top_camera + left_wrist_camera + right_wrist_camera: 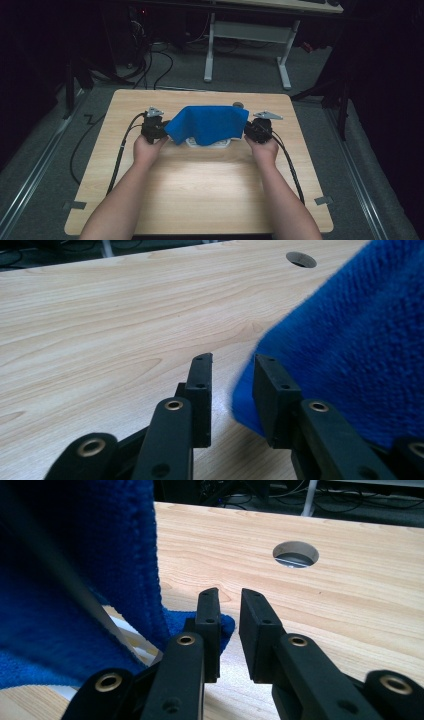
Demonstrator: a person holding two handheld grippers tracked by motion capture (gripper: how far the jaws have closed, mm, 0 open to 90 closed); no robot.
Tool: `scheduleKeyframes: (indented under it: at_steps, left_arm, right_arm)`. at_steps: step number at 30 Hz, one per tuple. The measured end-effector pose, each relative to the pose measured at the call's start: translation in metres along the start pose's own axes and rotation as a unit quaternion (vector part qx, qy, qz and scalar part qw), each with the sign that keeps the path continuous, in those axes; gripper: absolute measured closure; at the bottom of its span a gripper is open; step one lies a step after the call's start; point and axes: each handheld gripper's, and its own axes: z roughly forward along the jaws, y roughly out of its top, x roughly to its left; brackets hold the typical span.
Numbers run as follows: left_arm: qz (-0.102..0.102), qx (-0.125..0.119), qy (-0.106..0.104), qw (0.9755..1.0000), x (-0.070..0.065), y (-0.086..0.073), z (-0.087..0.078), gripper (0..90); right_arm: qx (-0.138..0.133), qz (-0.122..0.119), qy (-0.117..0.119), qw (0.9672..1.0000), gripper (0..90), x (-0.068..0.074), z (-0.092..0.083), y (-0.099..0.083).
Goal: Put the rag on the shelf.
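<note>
A blue towel (207, 125) lies draped over a white object (207, 143) in the middle of the wooden table (200, 190). My left gripper (155, 127) sits at the towel's left edge and my right gripper (257, 129) at its right edge. In the left gripper view the left gripper (232, 360) stands open, the towel (360, 350) hanging just past its right jaw with its edge reaching the gap. In the right gripper view the right gripper (230, 594) is open, and the towel (90, 555) hangs beside its left jaw. A white edge (127, 630) shows under the cloth.
A round cable hole (238, 105) opens in the table just behind the towel, the same hole (301, 259) (295, 554) showing in both gripper views. Cables trail from both grippers towards the near edge. A white desk frame (245, 35) stands on the floor beyond the table.
</note>
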Motion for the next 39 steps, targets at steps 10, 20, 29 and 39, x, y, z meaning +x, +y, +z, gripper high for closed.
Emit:
scheduleKeyframes:
  at_steps: [10, 20, 29, 39]
  left_arm:
    - [-0.010, -0.015, 0.012, 0.9998, 0.007, 0.006, -0.016, 60.8]
    - [-0.019, -0.028, 0.032, 0.9989, 0.016, 0.007, -0.033, 56.9]
    - [-0.023, -0.040, 0.042, 0.9981, 0.021, 0.007, -0.044, 51.2]
    - [-0.029, -0.054, 0.056, 0.9965, 0.026, 0.006, -0.060, 44.5]
  right_arm:
    - [-0.009, -0.001, -0.007, 0.9999, 72.0, -0.004, -0.012, 0.008]
    - [-0.017, -0.005, -0.017, 0.9997, 68.1, -0.007, -0.022, 0.014]
    - [-0.022, -0.003, -0.030, 0.9993, 65.0, -0.014, -0.032, 0.017]
    - [-0.023, -0.007, -0.034, 0.9991, 64.2, -0.016, -0.039, 0.018]
